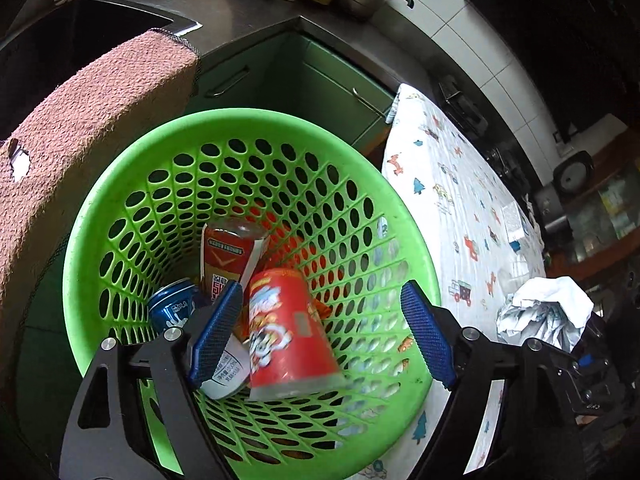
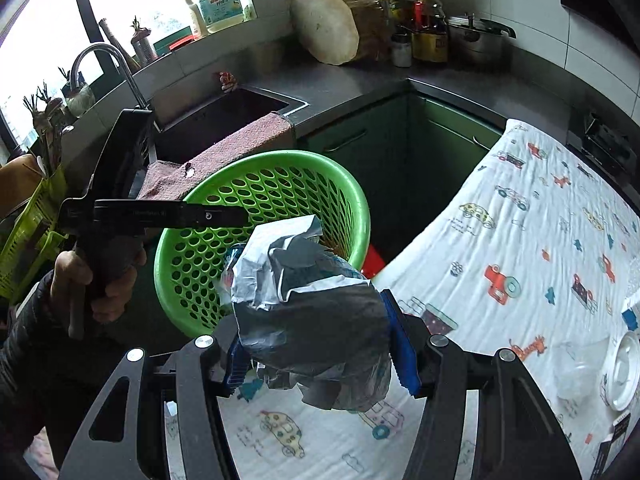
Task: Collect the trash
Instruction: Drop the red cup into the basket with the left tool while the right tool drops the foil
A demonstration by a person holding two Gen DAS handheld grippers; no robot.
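Right gripper (image 2: 316, 344) is clamped on a crumpled wrapper (image 2: 310, 300), light, soft and springy, best held across its bulk as now. Left gripper (image 1: 320, 336) stands wide over the green basket (image 1: 100, 240), a red cup (image 1: 284, 332) loose between its pads. Beyond lie cans; patterned cloth (image 2: 520, 240) alongside; nothing blocks the rim.

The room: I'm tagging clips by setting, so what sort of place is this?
Most likely a home kitchen. A sink with a curved tap is set in a grey counter, with green cupboards beneath, and oil bottles and a steel pot stand in the corner.
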